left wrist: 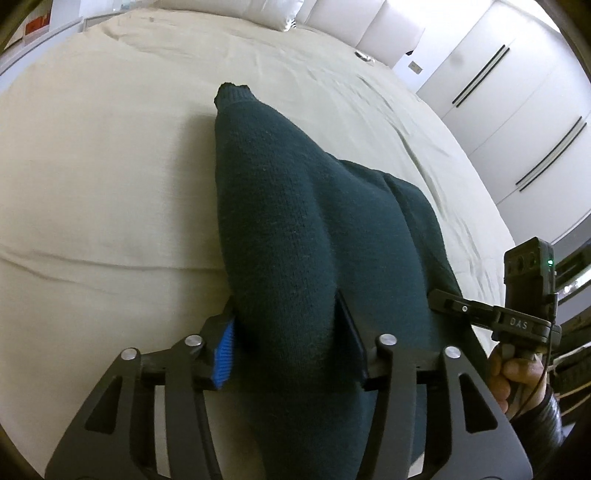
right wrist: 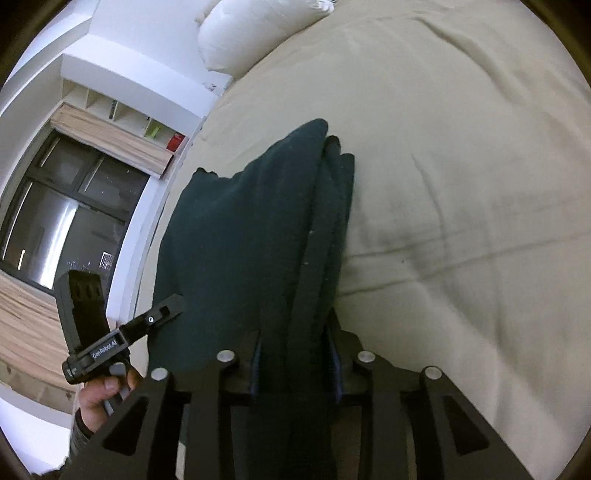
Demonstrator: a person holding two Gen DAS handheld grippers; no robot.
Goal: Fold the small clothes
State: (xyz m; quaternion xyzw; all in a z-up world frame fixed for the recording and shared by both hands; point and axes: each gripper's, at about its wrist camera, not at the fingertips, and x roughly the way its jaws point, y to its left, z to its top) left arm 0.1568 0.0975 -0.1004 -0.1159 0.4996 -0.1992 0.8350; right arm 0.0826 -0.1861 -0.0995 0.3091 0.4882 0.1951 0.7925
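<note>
A dark green knitted sweater (left wrist: 295, 206) lies folded in layers on the cream bed sheet (left wrist: 110, 177). My left gripper (left wrist: 291, 325) is shut on one thick edge of it; its blue-padded finger (left wrist: 223, 350) shows on the left. My right gripper (right wrist: 295, 354) is shut on the bunched layers of the same sweater (right wrist: 251, 229) at the other edge. A sleeve cuff (left wrist: 232, 90) points away from me. The right gripper (left wrist: 458, 306) shows at the right of the left wrist view, and the left gripper (right wrist: 162, 314) at the lower left of the right wrist view.
White pillows (right wrist: 251, 33) lie at the head of the bed. White wardrobe doors (left wrist: 517, 92) stand beyond the bed's far side. A dark window (right wrist: 66, 214) and wall shelves (right wrist: 122, 114) are on the other side.
</note>
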